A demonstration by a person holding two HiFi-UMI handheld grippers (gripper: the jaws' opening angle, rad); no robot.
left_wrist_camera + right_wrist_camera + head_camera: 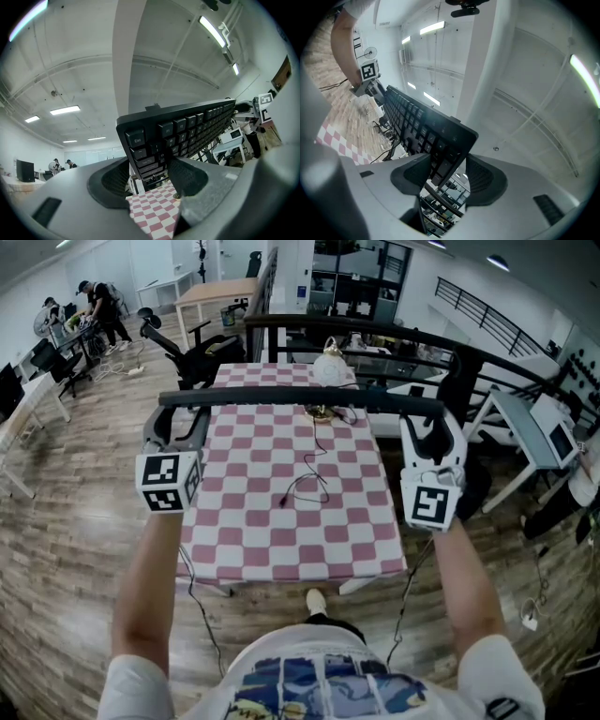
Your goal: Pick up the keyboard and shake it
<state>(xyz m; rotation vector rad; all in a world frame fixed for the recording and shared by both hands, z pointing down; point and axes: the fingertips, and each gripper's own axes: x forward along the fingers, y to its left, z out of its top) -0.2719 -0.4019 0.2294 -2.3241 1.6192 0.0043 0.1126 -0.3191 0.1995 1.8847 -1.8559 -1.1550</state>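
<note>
Keyboard place: the keyboard hangs in the air over the far half of the checked table, at 12 o'clock from the person's chest and clear of the cloth.
Long axis: it runs from 9 o'clock to 3 o'clock across the head view, nearly level, and shows edge-on as a dark bar.
Left gripper: the left gripper has the 9 o'clock end. Its pads pinch the Esc corner, one on the key face and one behind the board.
Right gripper: the right gripper has the 3 o'clock end, with its pads clamped on that corner.
Nearer hand: neither, since each holds one end, so a shake likely needs both to move together.
Loose cable: the cable lies on the cloth below the keyboard. I cannot tell whether it belongs to the keyboard; if it does, it may tug.
</note>
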